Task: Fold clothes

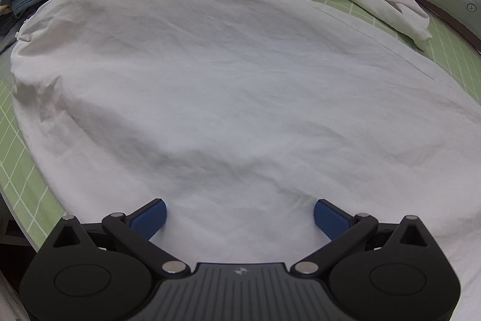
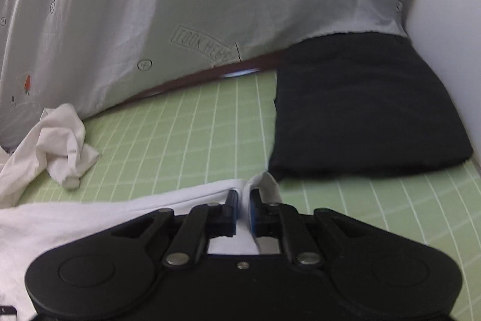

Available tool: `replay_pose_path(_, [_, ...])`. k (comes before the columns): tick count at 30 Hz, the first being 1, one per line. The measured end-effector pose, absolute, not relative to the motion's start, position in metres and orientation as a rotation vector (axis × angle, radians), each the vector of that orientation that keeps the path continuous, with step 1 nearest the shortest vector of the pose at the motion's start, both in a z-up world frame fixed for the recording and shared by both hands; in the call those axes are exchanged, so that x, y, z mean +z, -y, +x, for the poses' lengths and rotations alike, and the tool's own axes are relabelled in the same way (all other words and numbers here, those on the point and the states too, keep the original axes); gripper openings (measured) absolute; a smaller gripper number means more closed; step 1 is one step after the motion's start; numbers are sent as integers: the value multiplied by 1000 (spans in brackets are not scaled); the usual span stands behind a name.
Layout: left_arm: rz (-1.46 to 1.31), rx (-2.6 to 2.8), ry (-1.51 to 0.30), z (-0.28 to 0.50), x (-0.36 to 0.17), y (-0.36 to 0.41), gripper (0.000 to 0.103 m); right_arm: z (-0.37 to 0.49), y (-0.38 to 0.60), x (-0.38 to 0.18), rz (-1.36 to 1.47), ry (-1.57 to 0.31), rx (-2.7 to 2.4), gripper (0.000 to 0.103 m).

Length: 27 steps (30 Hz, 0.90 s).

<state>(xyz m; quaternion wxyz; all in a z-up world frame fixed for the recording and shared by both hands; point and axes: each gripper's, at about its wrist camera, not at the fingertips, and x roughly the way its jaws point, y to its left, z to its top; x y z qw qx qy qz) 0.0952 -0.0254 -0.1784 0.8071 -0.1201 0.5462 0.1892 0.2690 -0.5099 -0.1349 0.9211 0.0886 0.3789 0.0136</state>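
1. Step: gripping white garment (image 1: 228, 86), spread on green counter mat (image 2: 186, 122) beneath both tongs.
2. Right tongs (image 2: 243, 206): clamped on hem corner.
3. Left tongs (image 1: 240, 215): wide apart, empty, over cloth.
4. Next, probably: lift corner, fold across, clear of black folded stack (image 2: 360, 110) ahead.

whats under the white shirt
The green grid mat shows around the white shirt and continues beneath it; anything else under the fabric is covered.

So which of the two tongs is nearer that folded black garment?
Right. The right tongs pinch the white shirt's corner just short of the folded black garment. The left tongs hover open over the shirt's middle, with no black garment in their view.
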Motion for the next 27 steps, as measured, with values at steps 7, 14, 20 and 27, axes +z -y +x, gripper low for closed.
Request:
replay_pose_path(7, [-259,423,-1149,94,-178,27,103,233,501,-155,111,-855,-102,58])
replay_pose_path(14, [-256,433,-1136,93,-178,29,103,138,522,-168,319,-909,-186,64])
replay_pose_path(20, [-233,393,-1159,81,-176,33,103,81,564,-168,607,-871,-339,64])
replay_pose_path(27, [-235,374,-1173,70,-174,37,103,34,577,-170,916,-842,-371,49])
